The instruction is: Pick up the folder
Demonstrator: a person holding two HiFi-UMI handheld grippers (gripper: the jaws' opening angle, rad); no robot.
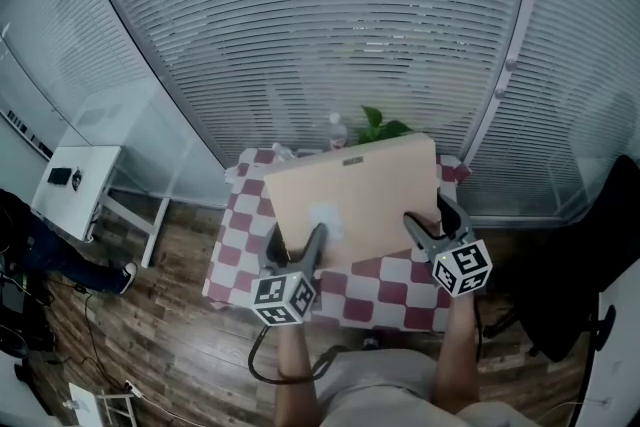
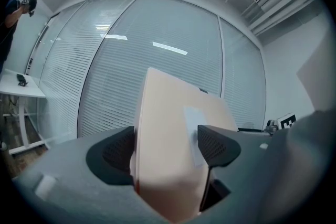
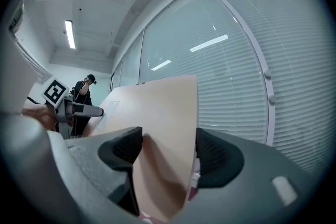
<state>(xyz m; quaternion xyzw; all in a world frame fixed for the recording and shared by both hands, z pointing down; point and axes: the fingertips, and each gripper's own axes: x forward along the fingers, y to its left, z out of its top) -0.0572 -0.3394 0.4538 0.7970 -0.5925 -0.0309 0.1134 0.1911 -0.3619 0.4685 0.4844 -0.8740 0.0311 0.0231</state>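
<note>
L gripper (image 1: 316, 240) is clamping the folder (image 1: 355, 195) at its near-left corner. R gripper (image 1: 418, 227) is pinching the near-right corner, jaws wide w/ the leaves bowing between the pads. Folder is sitting tilted over most of the checkered table (image 1: 395, 300), far edge up near the table's back edge by the plant (image 1: 382, 125). Risks: R side is biting only splayed leaves, so they could slip or buckle. Uneven lifting could twist the folder and swing its far edge into the plant.
</note>
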